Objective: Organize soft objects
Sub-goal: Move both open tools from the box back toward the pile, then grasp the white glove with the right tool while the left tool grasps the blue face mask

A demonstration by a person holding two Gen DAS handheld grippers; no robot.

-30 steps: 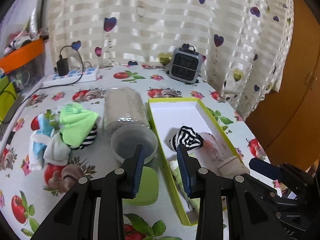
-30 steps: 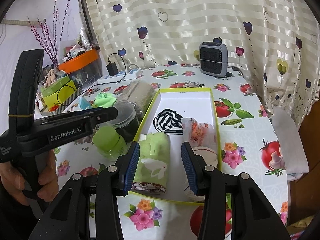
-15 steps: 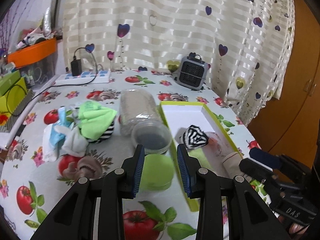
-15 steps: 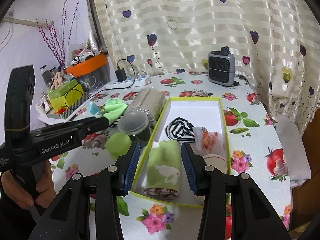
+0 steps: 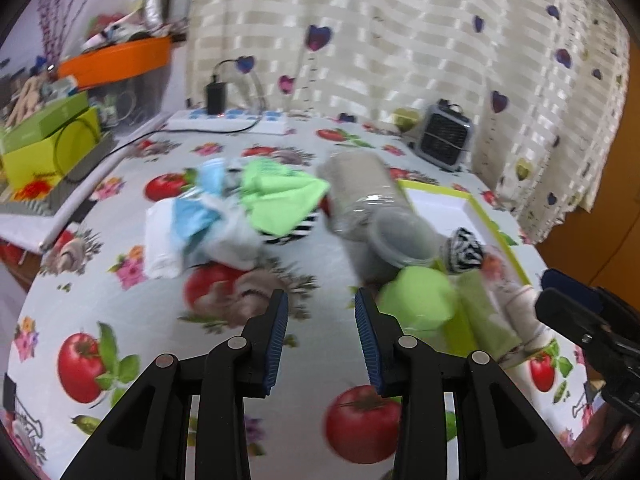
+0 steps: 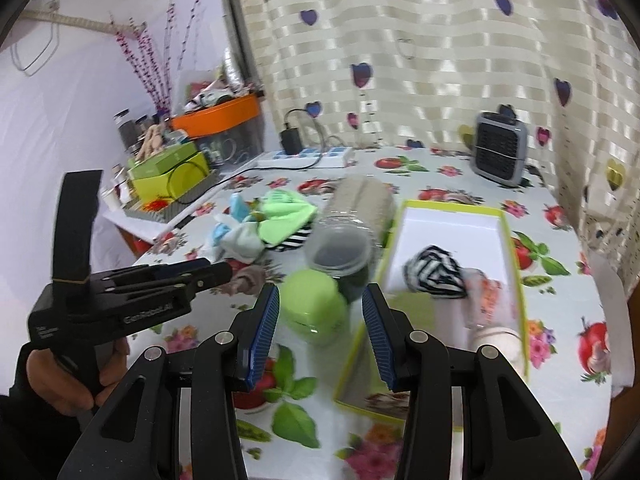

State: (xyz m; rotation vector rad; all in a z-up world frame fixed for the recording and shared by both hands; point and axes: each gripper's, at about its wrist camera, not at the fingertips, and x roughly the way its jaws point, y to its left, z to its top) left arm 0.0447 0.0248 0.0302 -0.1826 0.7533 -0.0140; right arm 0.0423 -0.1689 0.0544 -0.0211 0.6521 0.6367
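- table (image 5: 132, 364) with a fruit-print cloth carries everything; the soft things sit about its middle, well in from the near edge.
- box (image 6: 508, 240), long with a green rim, lies toward the table's right edge; it holds a striped roll (image 6: 434, 274), a pale printed roll and a green roll near its near end.
- jar (image 6: 352, 220), clear plastic, lies on its side just left of the box, mouth toward the near edge; its green lid (image 6: 314, 304) rests just before it. likely light and slick, prone to roll.
- pile (image 5: 240, 216) of loose cloths, green, blue, white and striped, lies left of the jar: the work left, as i judge it. soft, light and limp; it will sag and drag its neighbours, so pinch one bunched fold on top, not a flat edge.
- left gripper (image 5: 320, 332) hangs over bare cloth before the pile, fingers apart, nothing between them.
- right gripper (image 6: 320, 320) stands wide apart, empty, the lid beyond it.
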